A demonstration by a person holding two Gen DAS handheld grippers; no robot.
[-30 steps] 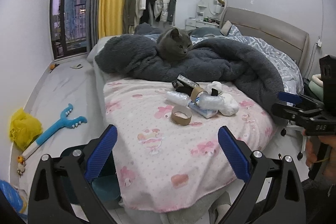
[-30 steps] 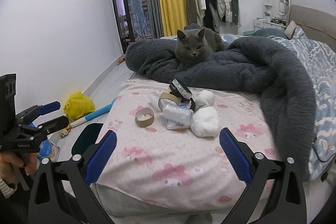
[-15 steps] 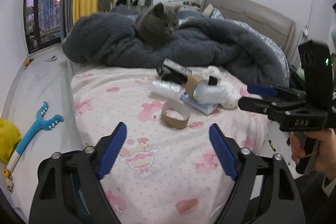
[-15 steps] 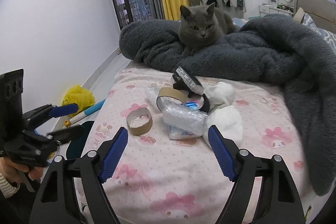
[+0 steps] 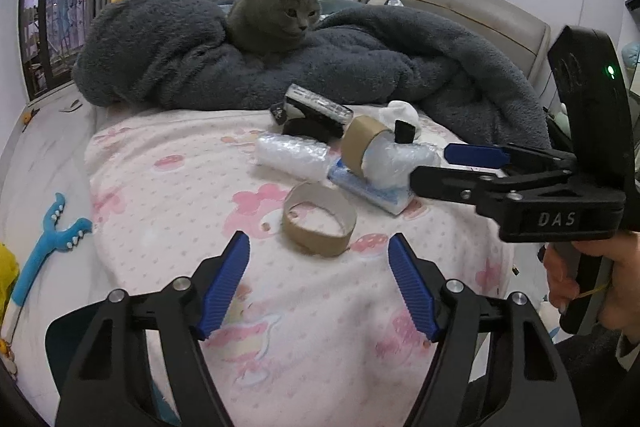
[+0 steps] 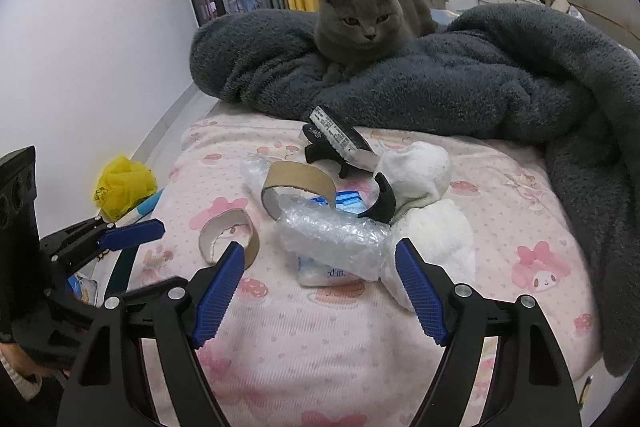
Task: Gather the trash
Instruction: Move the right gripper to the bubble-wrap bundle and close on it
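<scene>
A pile of trash lies on the pink sheet: an empty cardboard tape ring (image 5: 319,219) (image 6: 230,235), a second cardboard ring (image 5: 362,143) (image 6: 298,187), bubble-wrap rolls (image 5: 292,157) (image 6: 334,241), a blue-white tissue pack (image 5: 370,191), white crumpled wads (image 6: 424,195) and a black wrapper (image 5: 316,109) (image 6: 340,141). My left gripper (image 5: 319,287) is open, just short of the flat ring. My right gripper (image 6: 320,291) is open, just short of the bubble wrap; it also shows in the left wrist view (image 5: 460,167).
A grey cat (image 5: 280,15) (image 6: 360,19) sits on the dark fleece blanket (image 5: 360,67) behind the pile. On the floor to the left lie a blue toy (image 5: 44,251) and a yellow bag (image 6: 120,187). A dark bin (image 6: 120,275) stands by the bed.
Both grippers have moved forward and closer to the trash pile, which now looks larger. Both stay open. The cat and the trash have not moved.
</scene>
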